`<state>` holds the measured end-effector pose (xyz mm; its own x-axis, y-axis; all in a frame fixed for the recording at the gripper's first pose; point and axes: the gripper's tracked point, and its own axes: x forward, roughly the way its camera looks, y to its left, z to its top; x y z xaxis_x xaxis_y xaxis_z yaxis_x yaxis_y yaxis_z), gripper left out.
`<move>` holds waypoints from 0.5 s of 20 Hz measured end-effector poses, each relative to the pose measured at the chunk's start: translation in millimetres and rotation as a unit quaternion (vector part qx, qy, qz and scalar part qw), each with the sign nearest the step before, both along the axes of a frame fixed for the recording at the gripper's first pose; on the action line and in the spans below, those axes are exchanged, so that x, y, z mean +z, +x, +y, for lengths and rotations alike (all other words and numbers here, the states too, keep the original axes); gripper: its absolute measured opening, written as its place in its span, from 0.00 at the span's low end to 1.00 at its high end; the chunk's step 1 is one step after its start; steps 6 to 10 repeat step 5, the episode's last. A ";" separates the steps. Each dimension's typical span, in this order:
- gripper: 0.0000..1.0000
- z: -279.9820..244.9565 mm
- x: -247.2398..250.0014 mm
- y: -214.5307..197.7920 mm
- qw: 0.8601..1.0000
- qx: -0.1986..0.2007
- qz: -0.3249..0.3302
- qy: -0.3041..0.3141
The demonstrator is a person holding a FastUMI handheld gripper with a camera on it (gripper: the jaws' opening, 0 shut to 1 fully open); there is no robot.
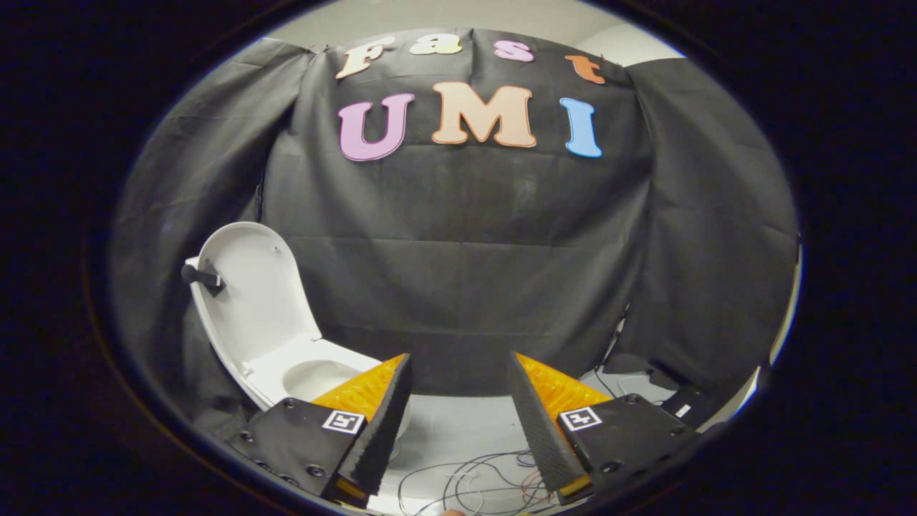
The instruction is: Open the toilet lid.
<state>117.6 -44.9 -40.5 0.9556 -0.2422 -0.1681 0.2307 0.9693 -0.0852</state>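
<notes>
Gripper view: the lid [247,287] is up already, leaning back over the bowl [315,373], w/ a dark strap [203,276] stuck on its far edge. The toilet sits beside and a bit past one finger. The gripper [458,401] is let go, fingers spread wide, nothing btwn them, not touching the toilet. Thin wires [473,484] lie on the floor [458,430] near the toilet, under the fingers. What could go wrong: a bump from a finger may tip the lid back down, or the fingers may snag the wires.
</notes>
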 end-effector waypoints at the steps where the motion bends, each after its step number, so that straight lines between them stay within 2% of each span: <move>1: 0.84 -0.2 -0.6 -4.7 1.000 0.005 0.000 0.000; 10: 0.84 -1.8 -2.7 -9.2 1.000 0.016 0.001 0.009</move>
